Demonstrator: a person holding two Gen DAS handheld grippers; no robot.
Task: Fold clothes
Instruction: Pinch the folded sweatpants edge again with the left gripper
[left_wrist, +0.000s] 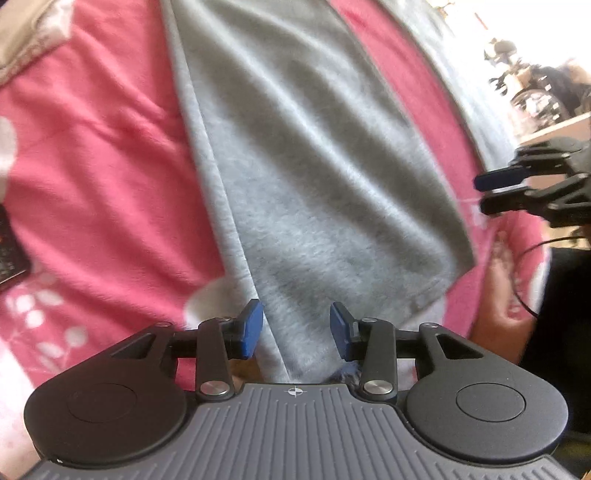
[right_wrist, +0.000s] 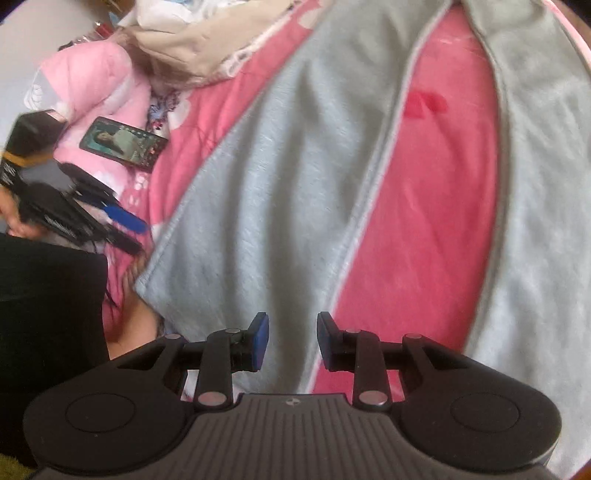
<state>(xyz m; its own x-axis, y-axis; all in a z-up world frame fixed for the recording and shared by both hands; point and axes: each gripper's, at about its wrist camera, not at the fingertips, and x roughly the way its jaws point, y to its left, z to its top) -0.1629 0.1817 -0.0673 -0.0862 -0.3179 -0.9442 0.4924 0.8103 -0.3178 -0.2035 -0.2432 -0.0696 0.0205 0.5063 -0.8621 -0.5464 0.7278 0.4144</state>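
Right now both my tongs stand apart with nothing between the pads: my left tongs (left_wrist: 296, 328) hang over the near hem of the grey garment (left_wrist: 306, 177), and my right tongs (right_wrist: 293, 339) hang over that same cloth. It lies spread flat on the pink bedspread (left_wrist: 96, 155) of the bed, two long grey panels running away from me. A phone (right_wrist: 123, 143) lies towards the bed's left edge.
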